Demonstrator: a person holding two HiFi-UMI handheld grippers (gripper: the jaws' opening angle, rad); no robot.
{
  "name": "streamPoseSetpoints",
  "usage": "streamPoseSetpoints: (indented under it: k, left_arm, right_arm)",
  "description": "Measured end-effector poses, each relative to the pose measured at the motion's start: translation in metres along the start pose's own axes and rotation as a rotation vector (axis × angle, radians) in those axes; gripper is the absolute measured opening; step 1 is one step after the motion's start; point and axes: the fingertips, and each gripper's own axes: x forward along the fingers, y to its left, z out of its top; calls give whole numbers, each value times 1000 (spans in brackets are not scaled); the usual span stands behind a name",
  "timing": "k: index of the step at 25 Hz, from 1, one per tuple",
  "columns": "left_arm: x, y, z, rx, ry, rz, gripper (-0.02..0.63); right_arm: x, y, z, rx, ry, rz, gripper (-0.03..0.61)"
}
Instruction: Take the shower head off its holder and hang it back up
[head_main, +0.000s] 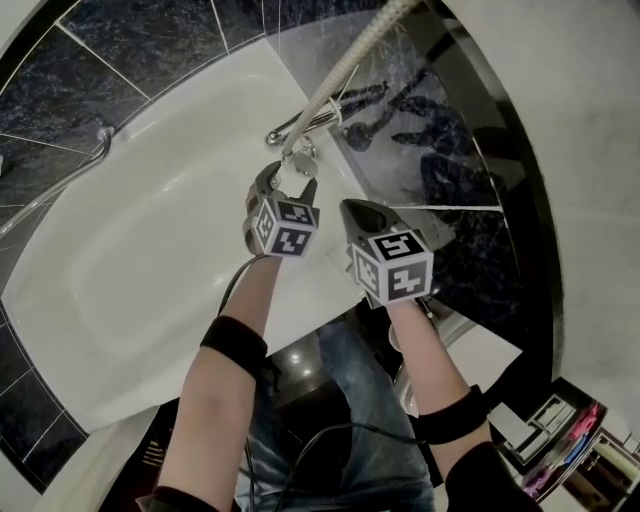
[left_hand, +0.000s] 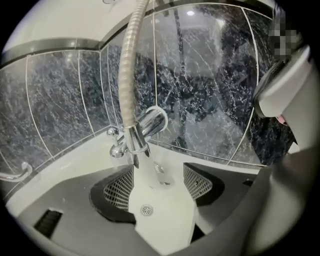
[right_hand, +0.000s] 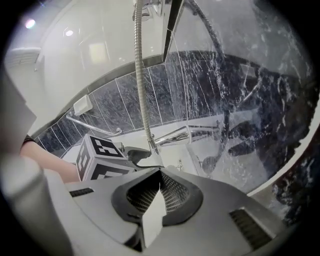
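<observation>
My left tool (left_hand: 159, 171) stood with jaws apart around the shower head's handle (left_hand: 144, 172), not gripping it. My right tool (right_hand: 160, 175) was closed and empty, just beside it.

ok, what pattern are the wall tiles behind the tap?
The wall tiles are dark marble with white veining; left gripper view shows it best.

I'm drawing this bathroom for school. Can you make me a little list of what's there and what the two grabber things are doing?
Place: white bathtub, dark marbled tiles behind it
Hose: metal shower hose hangs down to the chrome tap
Rail: grab rail on the far tub wall
Left gripper: fingers apart at the hose's lower end, not pressing on it
Right gripper: fingers together, nothing held
Shower head: cannot be made out clearly
</observation>
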Motion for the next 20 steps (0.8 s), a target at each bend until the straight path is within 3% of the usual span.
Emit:
streamPoseSetpoints:
  k: [5,9,12,16,20]
  left_arm:
    - [-53,9,3,-15,49,49,308]
    - [-130,36,24,-33,47,124,302]
    - [-201,50,44,-66,34,178,199]
    - [-306,68,79,-151,-12,260,0]
    - [-407,90,105,-206,-51,336,0]
  right_arm:
    - [-31,11,14,9,15,-6,23]
    - [-62,36,48,-3,-8,15,23]
    - [-91,58,73,-20,-15,33,23]
    - [-132,94,105,-73,-13,64,23]
    - [-170,136,137,-144,-18,106,23]
